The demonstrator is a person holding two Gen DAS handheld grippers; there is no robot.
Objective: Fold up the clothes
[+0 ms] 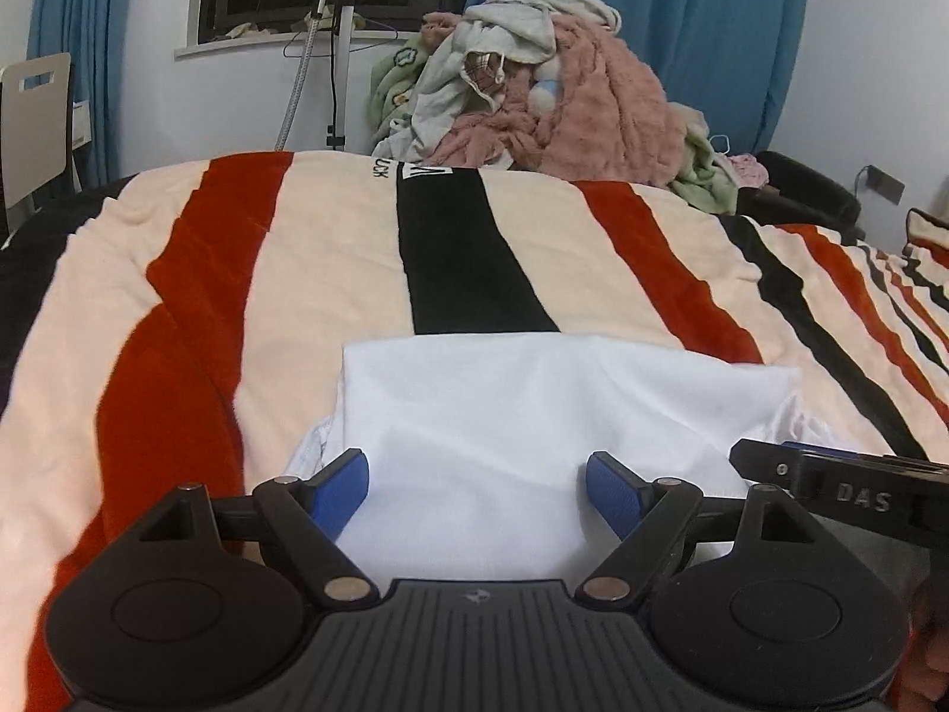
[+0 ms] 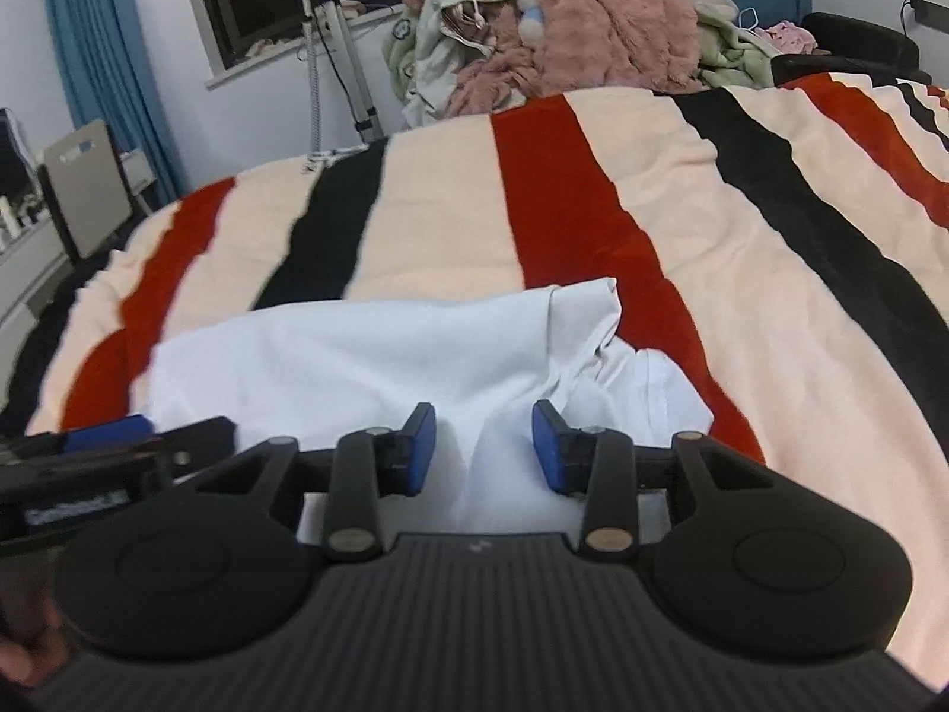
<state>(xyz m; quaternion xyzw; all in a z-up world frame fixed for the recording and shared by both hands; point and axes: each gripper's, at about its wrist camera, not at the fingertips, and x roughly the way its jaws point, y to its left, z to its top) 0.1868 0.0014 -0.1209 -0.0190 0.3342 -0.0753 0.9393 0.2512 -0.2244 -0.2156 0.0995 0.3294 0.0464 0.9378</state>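
With the white garment (image 1: 534, 415) lying part-folded on the striped bed (image 1: 237, 273) in the lower centre of both views, the wide-open left gripper (image 1: 477, 483) and half-open right gripper (image 2: 483, 445), neither holding cloth, should pinch matching edges evenly before the next fold.

A plain white garment (image 1: 534, 415) lies on a blanket (image 1: 296, 273) striped cream, red and black. Behind it a pink fleece (image 1: 599, 113) tops the pile, with blue curtains (image 1: 729, 29). Each black gripper (image 1: 477, 489) has blue pads (image 1: 338, 495).
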